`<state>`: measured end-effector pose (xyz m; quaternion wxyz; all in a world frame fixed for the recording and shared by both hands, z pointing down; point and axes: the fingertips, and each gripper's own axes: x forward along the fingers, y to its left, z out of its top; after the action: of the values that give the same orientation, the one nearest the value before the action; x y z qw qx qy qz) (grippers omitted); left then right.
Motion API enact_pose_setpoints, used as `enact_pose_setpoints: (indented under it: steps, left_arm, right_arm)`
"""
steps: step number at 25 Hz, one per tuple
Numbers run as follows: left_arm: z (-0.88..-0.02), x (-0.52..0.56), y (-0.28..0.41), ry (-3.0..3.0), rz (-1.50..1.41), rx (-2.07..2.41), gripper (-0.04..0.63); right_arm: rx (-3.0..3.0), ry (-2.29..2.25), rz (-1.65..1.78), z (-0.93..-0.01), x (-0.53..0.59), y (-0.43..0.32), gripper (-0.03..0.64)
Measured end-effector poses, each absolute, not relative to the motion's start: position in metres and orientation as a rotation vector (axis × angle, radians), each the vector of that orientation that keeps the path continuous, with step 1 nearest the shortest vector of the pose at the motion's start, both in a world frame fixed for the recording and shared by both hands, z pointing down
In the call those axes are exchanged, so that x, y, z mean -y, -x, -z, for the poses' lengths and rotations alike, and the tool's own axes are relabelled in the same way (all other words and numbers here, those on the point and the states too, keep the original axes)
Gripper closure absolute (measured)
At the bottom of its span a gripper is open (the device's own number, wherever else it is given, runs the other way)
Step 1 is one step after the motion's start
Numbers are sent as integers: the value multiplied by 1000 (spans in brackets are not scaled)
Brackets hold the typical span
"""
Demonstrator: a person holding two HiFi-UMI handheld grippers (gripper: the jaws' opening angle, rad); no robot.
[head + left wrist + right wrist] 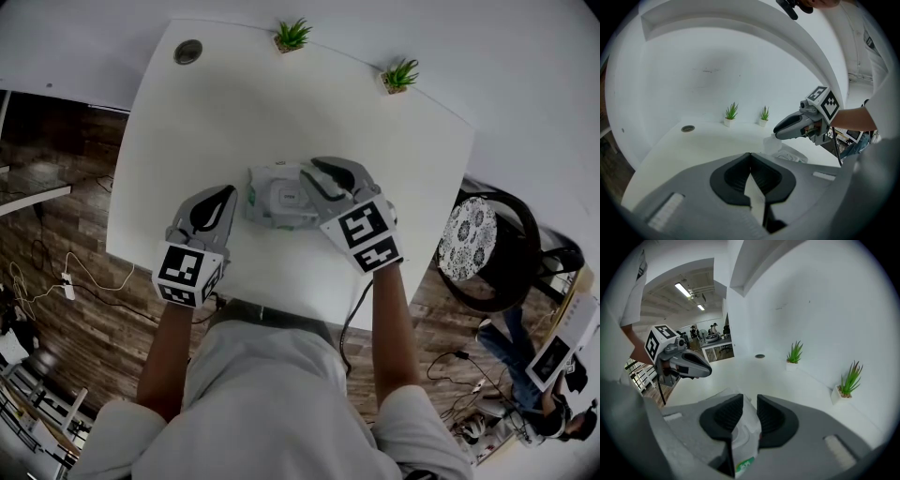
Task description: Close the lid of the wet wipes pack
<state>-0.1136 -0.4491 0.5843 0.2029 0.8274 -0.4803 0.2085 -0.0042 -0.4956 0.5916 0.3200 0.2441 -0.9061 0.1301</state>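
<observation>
- Table (234, 112): white, fills most of the head view. Carries the pack at its middle, nearer the person's edge than the wall.
- Chair (469, 239): dark frame, patterned round seat. Stands off the table's right edge on the wood floor, well apart from the pack.
- Right gripper (314, 178): hangs over the right part of the pack, pointing away from the person and to the left. Shows jaws narrowly apart in its own view, with the pack's top lying below the gap. Seems to clamp nothing, though a pale edge near the tips makes that hard to tell.
- Left gripper (225, 195): sits low over the table just left of the pack, near the person's edge, tips aimed at the pack's left end without touching it. Has jaws closed together at the tips, with nothing between them and only bare table showing through the slit behind.
- Pack (272, 197): white with a little green print. Lies flat mid-table, its long side across the person's view, half covered by the right gripper.
- Lid (771, 143): probably the pale flap standing up from the pack, seen from the left gripper view. Rises right under the right gripper's tip, touching it or nearly so.
- Left plant (292, 36) and right plant (400, 75): small green tufts in pale pots, upright at the table's far edge, well apart from the pack.
- Hole (187, 52): round and grey-rimmed, at the far left corner.
</observation>
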Motion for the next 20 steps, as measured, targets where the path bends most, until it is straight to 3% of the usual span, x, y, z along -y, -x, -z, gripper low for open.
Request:
enact_pose_setpoints:
  steps: [20]
  left_arm:
    - [-576, 434, 111, -2345, -576, 1314, 589]
  right_arm:
    - [2398, -636, -389, -581, 455, 5, 517]
